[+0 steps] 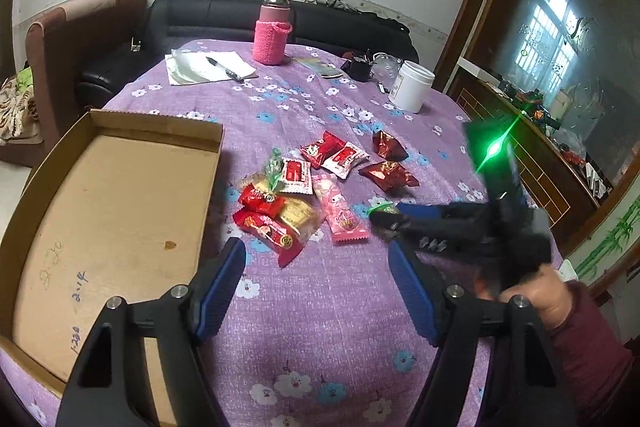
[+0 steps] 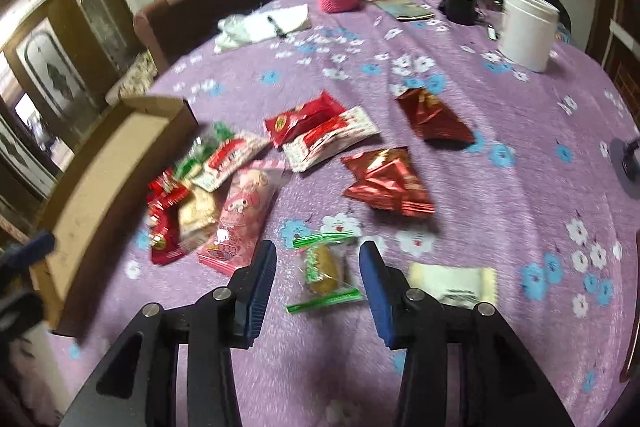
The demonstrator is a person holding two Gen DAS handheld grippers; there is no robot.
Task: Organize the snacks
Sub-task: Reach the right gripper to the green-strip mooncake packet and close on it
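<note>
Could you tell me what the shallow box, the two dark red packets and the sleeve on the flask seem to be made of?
The shallow box looks like plain brown cardboard: matte, with pen marks and a stain on its floor. The two dark red packets look like metallised foil or film: crinkled, with bright glints. The sleeve on the flask appears to be knitted pink yarn, judging by its ribbed texture.

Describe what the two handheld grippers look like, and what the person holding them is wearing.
Both are black frames with silver pivot pins and two fingers faced with blue ribbed pads. The left gripper and the right gripper match. In the left wrist view the right one carries a bright green light on its upright body, and the hand holding it shows a dark red sleeve.
</note>
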